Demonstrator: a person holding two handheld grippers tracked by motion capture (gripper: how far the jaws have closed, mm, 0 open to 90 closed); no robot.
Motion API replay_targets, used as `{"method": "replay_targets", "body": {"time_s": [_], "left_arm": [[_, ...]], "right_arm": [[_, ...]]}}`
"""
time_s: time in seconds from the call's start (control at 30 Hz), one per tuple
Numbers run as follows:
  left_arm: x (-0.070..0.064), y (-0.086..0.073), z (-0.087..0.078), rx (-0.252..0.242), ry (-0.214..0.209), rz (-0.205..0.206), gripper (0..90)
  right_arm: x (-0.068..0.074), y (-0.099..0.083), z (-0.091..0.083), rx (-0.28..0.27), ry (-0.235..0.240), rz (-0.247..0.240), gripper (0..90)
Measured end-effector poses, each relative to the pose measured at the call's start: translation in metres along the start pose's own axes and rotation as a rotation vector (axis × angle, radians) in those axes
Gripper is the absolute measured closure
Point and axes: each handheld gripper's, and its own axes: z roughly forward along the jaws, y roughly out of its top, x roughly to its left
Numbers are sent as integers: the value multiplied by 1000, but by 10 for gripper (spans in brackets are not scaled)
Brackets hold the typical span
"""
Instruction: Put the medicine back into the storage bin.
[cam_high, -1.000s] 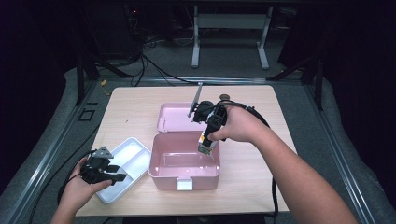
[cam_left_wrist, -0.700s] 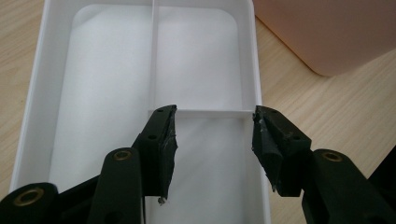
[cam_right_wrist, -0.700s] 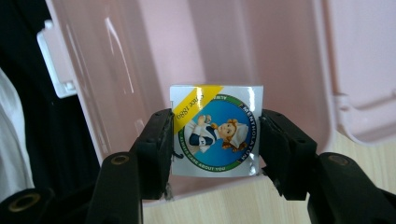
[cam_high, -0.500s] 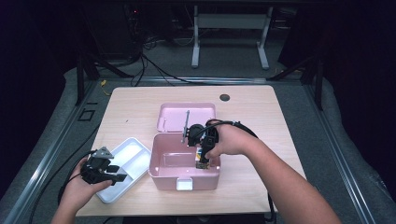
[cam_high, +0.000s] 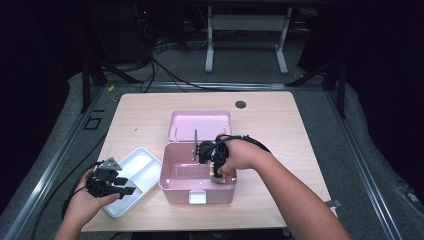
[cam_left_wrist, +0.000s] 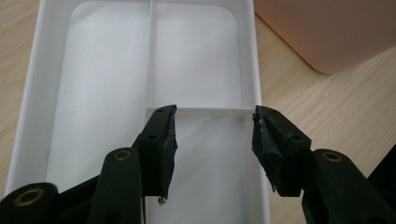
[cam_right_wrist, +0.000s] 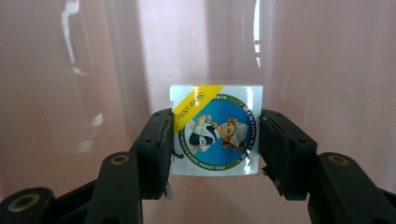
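**Small box lowered into the pink case**

Lowered since a second ago, the right gripper (cam_high: 216, 172) now reaches inside the open pink case (cam_high: 172, 187), jaws clamped on a small printed box (cam_right_wrist: 215, 129). Its label faces the camera, text rotated sideways; its long axis is unclear. Over the white tray (cam_left_wrist: 112, 60), the left gripper (cam_left_wrist: 212, 140) hovers, jaws apart.

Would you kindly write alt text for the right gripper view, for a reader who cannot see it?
The right gripper clamps a small square box with a blue-and-green round label showing a nurse figure between its two black fingers, just above the glossy floor of the pink plastic case.
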Motion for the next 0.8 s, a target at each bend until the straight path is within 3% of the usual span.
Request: {"method": "replay_targets", "body": {"time_s": [0.33,0.4,0.53,0.8], "left_arm": [[0,-1,2,6,1,3,495],[0,-1,2,9,1,5,494],[0,-1,2,10,1,5,495],[1,-1,2,10,-2,3,495]], "right_arm": [[-5,2,16,26,-6,16,475],[-6,2,15,6,-12,38,424],[-7,-2,7,-26,-2,57,429],[-1,-15,-30,-74,-17,82,447]]}}
